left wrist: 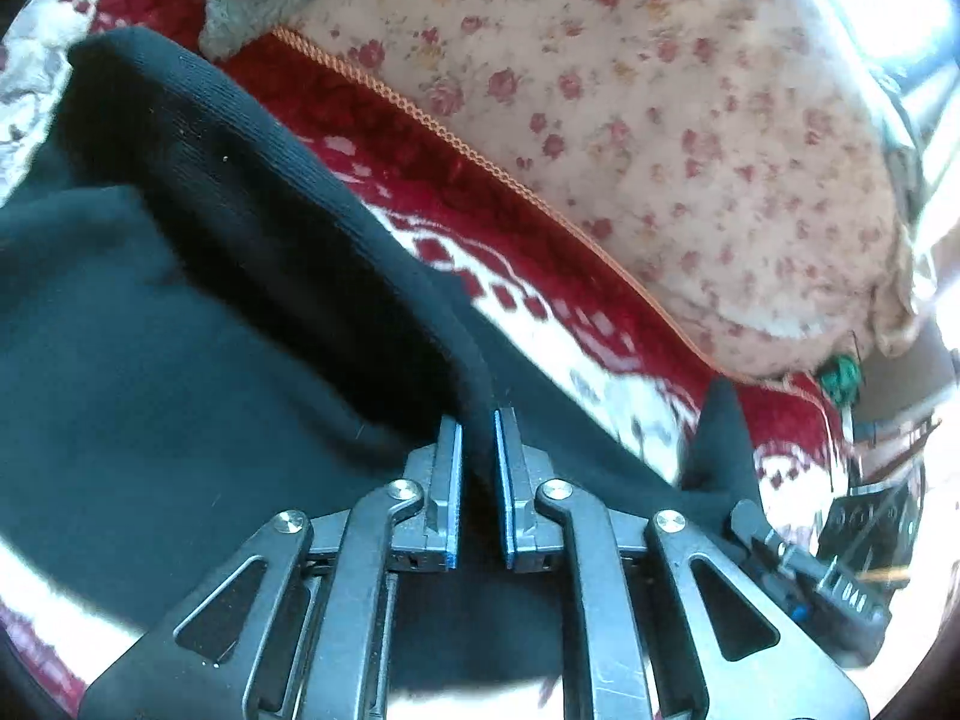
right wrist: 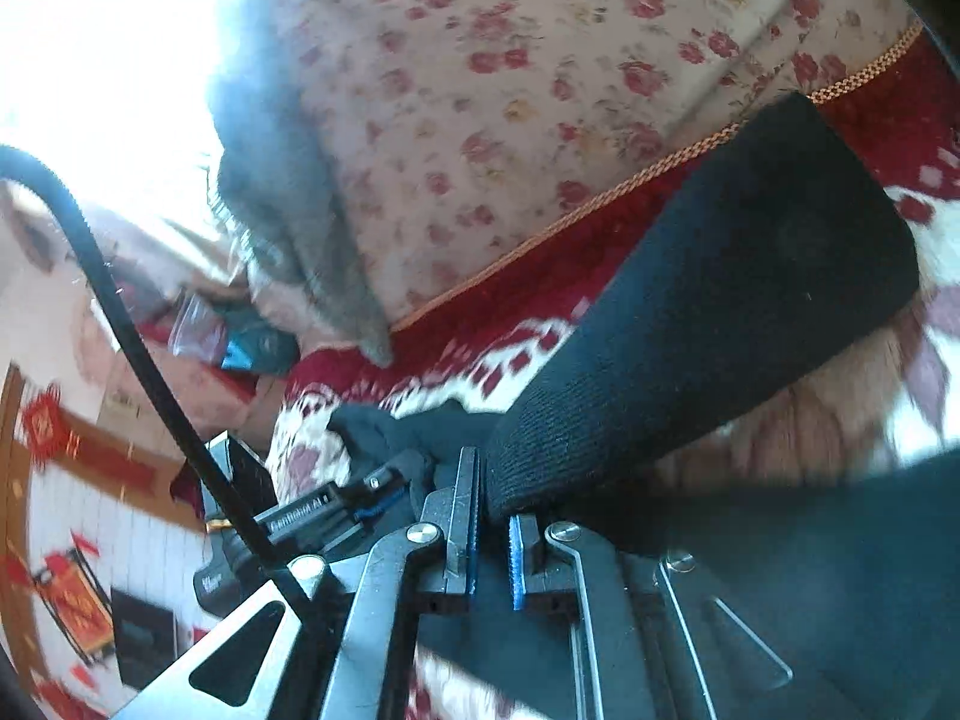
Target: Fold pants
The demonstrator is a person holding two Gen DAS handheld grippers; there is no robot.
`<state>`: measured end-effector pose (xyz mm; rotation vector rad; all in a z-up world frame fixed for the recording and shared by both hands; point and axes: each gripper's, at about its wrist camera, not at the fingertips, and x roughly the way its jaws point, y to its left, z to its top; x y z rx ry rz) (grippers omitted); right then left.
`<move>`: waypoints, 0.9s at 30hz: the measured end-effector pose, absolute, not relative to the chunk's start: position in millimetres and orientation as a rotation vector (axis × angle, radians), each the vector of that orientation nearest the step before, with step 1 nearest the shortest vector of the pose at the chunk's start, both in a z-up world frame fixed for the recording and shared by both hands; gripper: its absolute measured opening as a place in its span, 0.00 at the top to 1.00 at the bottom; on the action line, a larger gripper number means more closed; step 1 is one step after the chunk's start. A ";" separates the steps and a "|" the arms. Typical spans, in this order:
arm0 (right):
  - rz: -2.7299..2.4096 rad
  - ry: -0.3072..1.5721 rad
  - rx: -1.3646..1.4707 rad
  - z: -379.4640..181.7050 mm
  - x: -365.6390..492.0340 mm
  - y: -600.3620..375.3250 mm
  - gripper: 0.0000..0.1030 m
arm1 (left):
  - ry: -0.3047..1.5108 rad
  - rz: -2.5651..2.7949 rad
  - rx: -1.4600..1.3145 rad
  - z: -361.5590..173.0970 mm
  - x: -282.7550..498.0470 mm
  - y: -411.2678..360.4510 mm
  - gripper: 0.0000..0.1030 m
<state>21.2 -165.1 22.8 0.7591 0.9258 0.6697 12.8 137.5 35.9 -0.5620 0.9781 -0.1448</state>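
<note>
The dark pants are lifted over a red and white patterned bedspread. My left gripper is shut on a ribbed edge of the pants, which runs up and to the left from its jaws. In the right wrist view the pants stretch up to the right, with the ribbed band nearest the jaws. My right gripper is shut on that band. The other gripper shows at lower left of this view, holding dark cloth.
A floral quilt lies heaped behind the bedspread, with a grey fluffy blanket on it. A black cable curves across the left of the right wrist view. Red decorations and a wall show at lower left.
</note>
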 end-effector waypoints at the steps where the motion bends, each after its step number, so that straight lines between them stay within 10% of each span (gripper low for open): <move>1: 0.681 0.925 0.758 22.3 12.1 -164.2 0.93 | 0.973 -0.144 -0.549 34.7 -1.6 140.4 0.95; 9: 0.582 0.975 0.780 -14.0 -46.3 -171.6 0.81 | 0.951 -0.103 -0.578 10.7 -70.7 167.8 0.94; 18: 0.533 0.905 0.895 -0.4 -64.8 -217.6 0.58 | 0.804 0.074 -0.723 39.0 -80.0 250.0 0.41; 27: 0.554 0.925 0.931 -3.8 -61.9 -215.6 0.57 | 0.782 0.137 -0.842 31.8 -25.3 297.2 0.39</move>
